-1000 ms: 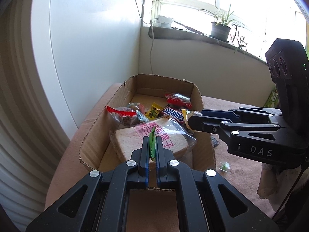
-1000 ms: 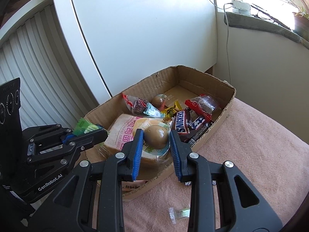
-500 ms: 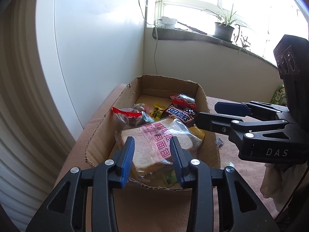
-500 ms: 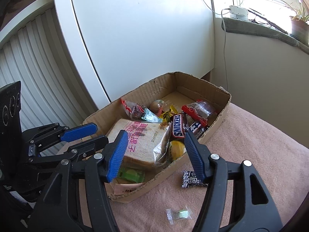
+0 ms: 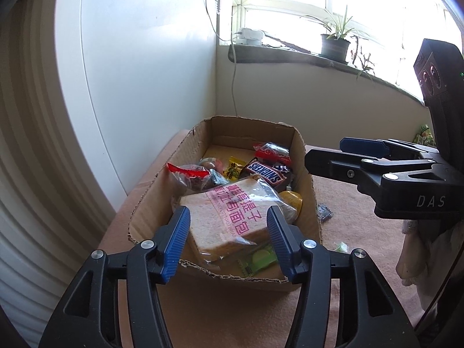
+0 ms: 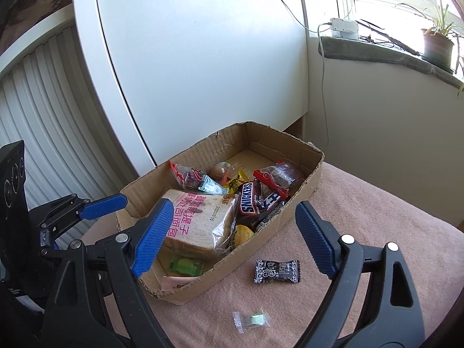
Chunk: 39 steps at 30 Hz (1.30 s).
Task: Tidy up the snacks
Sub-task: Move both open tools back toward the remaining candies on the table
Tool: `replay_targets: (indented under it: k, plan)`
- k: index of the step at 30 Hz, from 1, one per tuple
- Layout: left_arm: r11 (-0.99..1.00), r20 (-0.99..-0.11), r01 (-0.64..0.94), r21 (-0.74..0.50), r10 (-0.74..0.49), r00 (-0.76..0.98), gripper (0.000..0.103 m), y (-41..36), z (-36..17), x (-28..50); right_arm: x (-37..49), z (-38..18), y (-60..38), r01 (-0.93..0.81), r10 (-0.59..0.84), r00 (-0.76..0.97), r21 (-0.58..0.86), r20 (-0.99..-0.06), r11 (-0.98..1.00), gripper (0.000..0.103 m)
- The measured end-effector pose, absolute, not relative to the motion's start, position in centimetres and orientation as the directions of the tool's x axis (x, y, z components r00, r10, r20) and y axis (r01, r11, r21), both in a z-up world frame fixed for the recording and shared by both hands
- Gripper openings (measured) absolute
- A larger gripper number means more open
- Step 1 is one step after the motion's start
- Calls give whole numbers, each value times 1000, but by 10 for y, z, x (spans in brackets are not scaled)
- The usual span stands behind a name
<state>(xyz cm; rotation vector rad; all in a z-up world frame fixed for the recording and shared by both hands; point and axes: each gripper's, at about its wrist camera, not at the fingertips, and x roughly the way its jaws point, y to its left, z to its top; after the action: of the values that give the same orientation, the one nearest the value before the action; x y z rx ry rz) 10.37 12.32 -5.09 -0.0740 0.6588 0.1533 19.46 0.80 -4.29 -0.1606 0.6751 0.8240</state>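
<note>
Both grippers (image 5: 227, 239) (image 6: 235, 237) spread, empty; cardboard box (image 6: 314, 171) holds bread bag (image 6: 197, 223), Snickers (image 6: 249, 201)

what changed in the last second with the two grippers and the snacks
Both let go. The left gripper dropped its green packet into the box; the right gripper released the yellow round snack there. Both opened and backed off. The two candies on the cloth stayed.

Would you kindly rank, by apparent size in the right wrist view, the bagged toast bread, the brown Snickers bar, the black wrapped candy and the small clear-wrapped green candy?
1. Bagged toast bread.
2. Brown Snickers bar.
3. Black wrapped candy, though it lies nearer the camera, so its place against the Snickers is less sure.
4. Small clear-wrapped green candy.
</note>
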Motion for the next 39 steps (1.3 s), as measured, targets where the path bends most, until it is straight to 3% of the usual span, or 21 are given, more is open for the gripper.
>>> replay_targets:
  k: [15, 24, 35, 39]
  plan:
    - [992, -607, -125, -24, 85, 790, 55, 101, -46, 101, 203, -38, -11, -698, 608, 511, 119, -607, 706, 88]
    - [998, -599, -33, -48, -2, 801, 55, 72, -44, 91, 225, -37, -49, -647, 573, 539, 132, -618, 751, 88]
    - [989, -640, 110, -96, -146, 754, 54, 22, -63, 88, 234, -77, -57, -684, 545, 437, 129, -715, 718, 87]
    - [988, -669, 119, -99, -155, 727, 48, 14, -77, 96, 236, -93, -53, -701, 535, 399, 129, -745, 702, 82]
